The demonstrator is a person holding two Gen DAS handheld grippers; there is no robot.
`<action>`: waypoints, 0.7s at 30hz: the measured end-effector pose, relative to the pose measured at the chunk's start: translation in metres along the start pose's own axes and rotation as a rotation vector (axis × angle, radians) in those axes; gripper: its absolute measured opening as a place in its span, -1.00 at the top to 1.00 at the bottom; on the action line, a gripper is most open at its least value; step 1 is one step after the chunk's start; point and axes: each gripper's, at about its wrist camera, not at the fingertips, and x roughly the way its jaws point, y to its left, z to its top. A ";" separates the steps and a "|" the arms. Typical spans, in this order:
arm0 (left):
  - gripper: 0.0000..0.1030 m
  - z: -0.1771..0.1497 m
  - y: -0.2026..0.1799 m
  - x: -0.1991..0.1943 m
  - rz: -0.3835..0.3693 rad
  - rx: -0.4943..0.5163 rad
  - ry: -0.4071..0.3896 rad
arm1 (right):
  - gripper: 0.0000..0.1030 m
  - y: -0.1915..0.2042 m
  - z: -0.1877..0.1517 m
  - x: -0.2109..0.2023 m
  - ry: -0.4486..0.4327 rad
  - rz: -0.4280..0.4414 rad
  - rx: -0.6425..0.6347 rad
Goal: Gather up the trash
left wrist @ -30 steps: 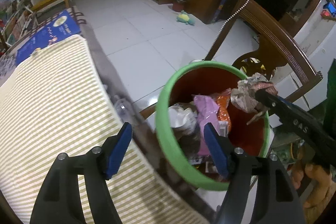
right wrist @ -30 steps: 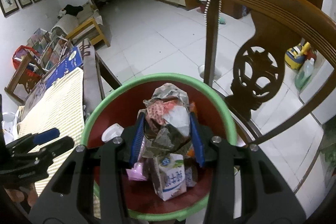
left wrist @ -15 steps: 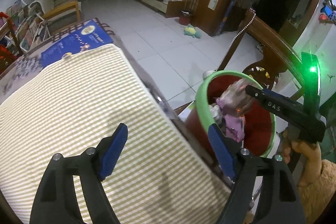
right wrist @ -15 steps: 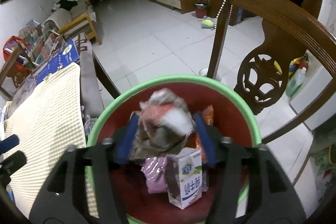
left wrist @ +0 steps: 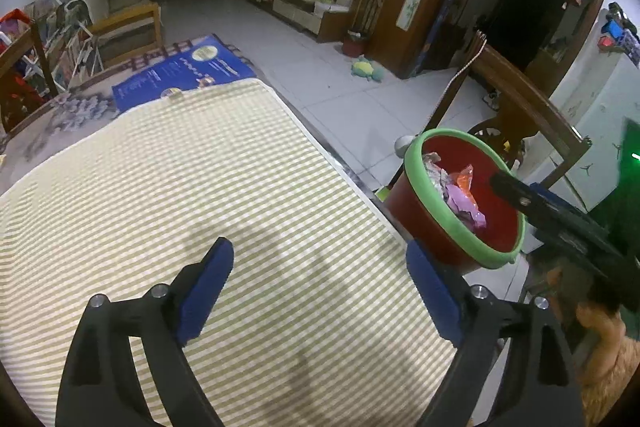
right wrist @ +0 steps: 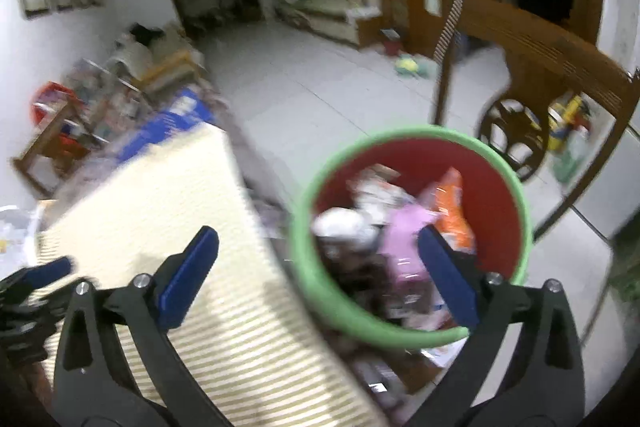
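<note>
A red bin with a green rim (left wrist: 416, 183) stands just off the table's right edge and holds crumpled paper, a pink wrapper (left wrist: 464, 203) and an orange packet. It also shows in the blurred right wrist view (right wrist: 316, 291). My left gripper (left wrist: 320, 291) is open and empty above the yellow striped tablecloth (left wrist: 180, 187). My right gripper (right wrist: 316, 267) is open and empty, straddling the bin's near rim and the table edge; its side shows in the left wrist view (left wrist: 560, 223).
A wooden chair (left wrist: 524, 99) stands behind the bin. A blue booklet (left wrist: 184, 71) lies at the table's far end. White tiled floor with a green toy (left wrist: 366, 69) lies beyond. Shelves of books stand far left.
My right gripper opened and let the crumpled paper wad fall into the bin, then pulled back left. My left gripper moved back over the tablecloth, away from the bin.
</note>
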 end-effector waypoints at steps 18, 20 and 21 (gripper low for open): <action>-0.85 -0.027 0.061 -0.162 0.305 0.028 -0.516 | -0.91 0.130 -0.044 -0.125 -0.424 -0.028 -0.063; -0.85 -0.032 0.064 -0.168 0.346 0.011 -0.547 | -0.91 0.136 -0.045 -0.129 -0.432 -0.040 -0.076; -0.85 -0.035 0.065 -0.171 0.364 0.008 -0.563 | -0.91 0.137 -0.046 -0.130 -0.435 -0.041 -0.075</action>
